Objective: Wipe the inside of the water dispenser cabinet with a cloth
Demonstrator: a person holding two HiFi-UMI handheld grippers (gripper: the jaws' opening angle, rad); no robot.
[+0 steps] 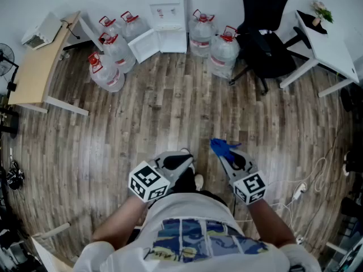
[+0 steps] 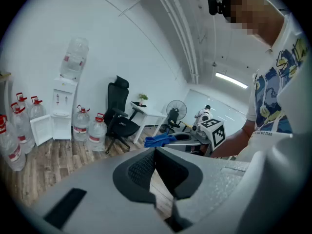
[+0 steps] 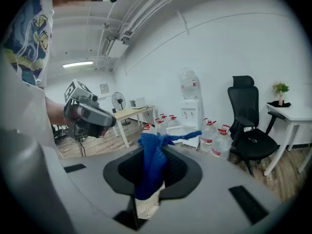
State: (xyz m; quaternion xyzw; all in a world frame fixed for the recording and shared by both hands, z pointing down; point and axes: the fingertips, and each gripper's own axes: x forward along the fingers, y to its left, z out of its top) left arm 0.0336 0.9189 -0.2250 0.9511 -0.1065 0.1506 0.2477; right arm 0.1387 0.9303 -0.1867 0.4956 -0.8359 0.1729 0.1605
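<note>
Within right claw (image 3: 153,149), crumpled blue knit cloth (image 3: 151,174)

Wood-plank floor (image 1: 170,95) is stretching ahead of the right claw (image 1: 224,153); 1 black office chair (image 1: 265,38) is standing far ahead-right.

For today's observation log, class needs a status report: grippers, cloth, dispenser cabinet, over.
Left gripper shut, empty. Right gripper shut on blue cloth. Water dispenser across the floor, cabinet door open. Water bottles crowd both sides.
</note>
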